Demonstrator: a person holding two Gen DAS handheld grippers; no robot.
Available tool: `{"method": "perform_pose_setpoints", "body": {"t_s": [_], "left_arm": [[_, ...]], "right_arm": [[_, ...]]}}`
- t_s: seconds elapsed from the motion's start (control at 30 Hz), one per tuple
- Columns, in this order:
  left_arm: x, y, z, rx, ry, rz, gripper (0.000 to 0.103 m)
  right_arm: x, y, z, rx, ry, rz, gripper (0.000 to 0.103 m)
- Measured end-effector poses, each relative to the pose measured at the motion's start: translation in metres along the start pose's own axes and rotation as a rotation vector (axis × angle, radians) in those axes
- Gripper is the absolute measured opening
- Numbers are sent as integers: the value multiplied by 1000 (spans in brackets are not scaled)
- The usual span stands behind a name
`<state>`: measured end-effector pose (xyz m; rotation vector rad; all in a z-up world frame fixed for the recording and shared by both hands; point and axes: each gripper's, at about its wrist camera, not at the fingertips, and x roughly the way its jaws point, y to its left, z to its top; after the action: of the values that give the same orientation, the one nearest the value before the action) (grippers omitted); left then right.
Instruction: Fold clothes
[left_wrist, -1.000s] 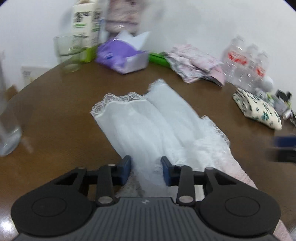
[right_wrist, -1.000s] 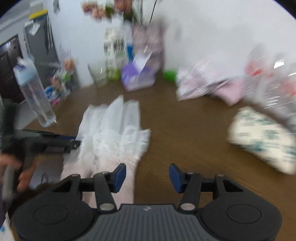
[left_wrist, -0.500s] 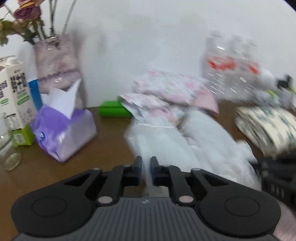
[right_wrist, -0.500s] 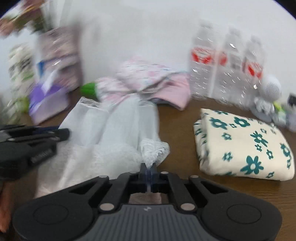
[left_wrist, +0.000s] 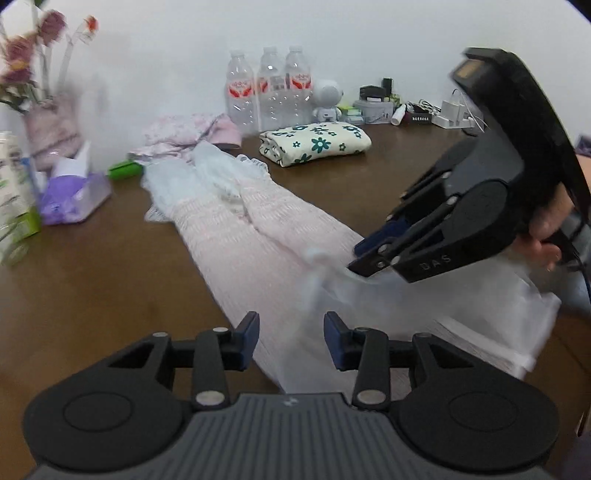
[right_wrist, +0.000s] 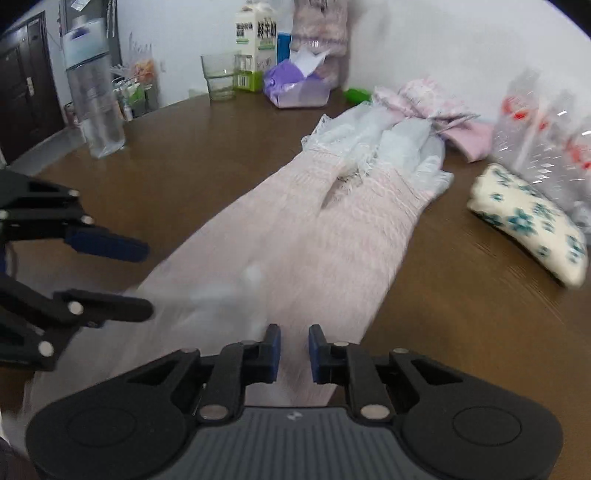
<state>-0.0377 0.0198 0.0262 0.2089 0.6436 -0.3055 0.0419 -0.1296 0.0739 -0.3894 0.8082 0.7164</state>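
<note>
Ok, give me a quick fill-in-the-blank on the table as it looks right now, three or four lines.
1. The long pink dress lies on a ____ table.
2. The folded cloth by the bottles has a ____ print.
3. The tissue pack is ____ in colour.
4. Next to the milk carton stands an empty ____.

Missing words: brown; flower; purple; glass

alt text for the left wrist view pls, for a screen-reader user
A long pale pink dress with white lace sleeves lies stretched along a brown table, its white hem at the near end. The left gripper, jaws opening, sits over the hem, while the right gripper reaches in from the right onto the white fabric. Behind are a folded floral cloth and water bottles.
</note>
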Motion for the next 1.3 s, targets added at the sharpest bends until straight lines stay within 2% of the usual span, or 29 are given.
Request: {"method": "perform_pose_setpoints", "body": {"t_s": [0.03, 0.07, 0.1, 0.13, 0.17, 0.2, 0.23, 0.27, 0.33, 0.43, 0.47, 0.5, 0.53, 0.57, 0.6, 0.63, 0.67, 0.7, 0.73, 0.77, 0.8, 0.83, 0.93, 0.97, 1.0, 1.03, 1.13, 1.2, 1.3], "left_arm": [[-9, -8, -7, 5, -15, 8, 47], [-13, -16, -11, 25, -19, 26, 50], [-17, -25, -16, 45, -23, 45, 52], [-14, -33, -20, 79, -12, 67, 51], [-11, -37, -21, 99, 8, 85, 49], [-8, -41, -21, 119, 28, 103, 42], [-6, -44, -23, 132, 43, 128, 27], [-8, -45, -27, 143, 40, 141, 22], [-12, -46, -37, 164, 31, 166, 21], [-23, -40, -48, 191, 23, 194, 21], [-27, -37, -50, 187, 31, 190, 21], [-36, -32, -50, 167, 55, 148, 24], [-47, -26, -47, 142, 61, 97, 29], [-58, -19, -45, 116, 67, 46, 33], [-63, -12, -36, 105, 41, 42, 41], [-68, -6, -27, 95, 14, 39, 48], [-60, -4, -15, 110, -7, 76, 49], [-51, -2, -3, 126, -28, 113, 49], [-33, 0, 7, 151, -24, 117, 49], [-20, 1, 8, 151, -10, 109, 47], [-8, 3, 9, 149, 4, 100, 38], [4, 4, 11, 148, 18, 92, 29], [30, 10, 10, 122, 39, 62, 28], [31, 13, 7, 99, 31, 50, 28], [30, 16, 4, 89, 26, 45, 28], [28, 18, 3, 86, 29, 47, 28], [21, 21, 5, 86, 42, 67, 26], [17, 22, 11, 85, 29, 51, 26], [19, 18, 16, 91, 19, 29, 31]], "right_arm": [[-17, 5, -13, 7, -54, 17, 25], [-33, 10, -25, 16, -107, 38, 40], [-44, 11, -36, 42, -151, 78, 47], [-47, 13, -44, 55, -162, 94, 46], [-48, 19, -52, 55, -155, 74, 44], [-49, 25, -60, 54, -148, 51, 40], [-47, 31, -68, 46, -143, 16, 31], [-47, 32, -75, 56, -147, 1, 6], [-47, 35, -88, 77, -154, -27, 7], [-60, 42, -97, 95, -121, -9, 7], [-64, 45, -98, 79, -106, -3, 11], [-69, 46, -97, 68, -98, -8, 13], [-79, 48, -95, 60, -115, -17, 15], [-90, 48, -90, 63, -166, -17, 23], [-99, 48, -84, 65, -216, -17, 39], [-101, 46, -76, 58, -262, -12, 46], [-94, 44, -63, 32, -298, -27, 54], [-79, 42, -50, 12, -307, -64, 54], [-63, 40, -37, -5, -312, -98, 54], [-44, 35, -26, 0, -289, -106, 46], [-26, 30, -16, 9, -266, -110, 34], [-12, 23, -9, 45, -243, -83, 31], [19, 7, 0, 165, -193, -16, 28], [24, 6, -2, 173, -187, -17, 20], [20, 5, -4, 165, -196, -26, 6], [16, 4, -6, 153, -205, -39, 4], [-4, 4, -6, 5, -213, -122, 4], [-6, 12, -2, -149, -171, -143, 4], [14, 41, -6, -359, -84, -194, 5]]}}
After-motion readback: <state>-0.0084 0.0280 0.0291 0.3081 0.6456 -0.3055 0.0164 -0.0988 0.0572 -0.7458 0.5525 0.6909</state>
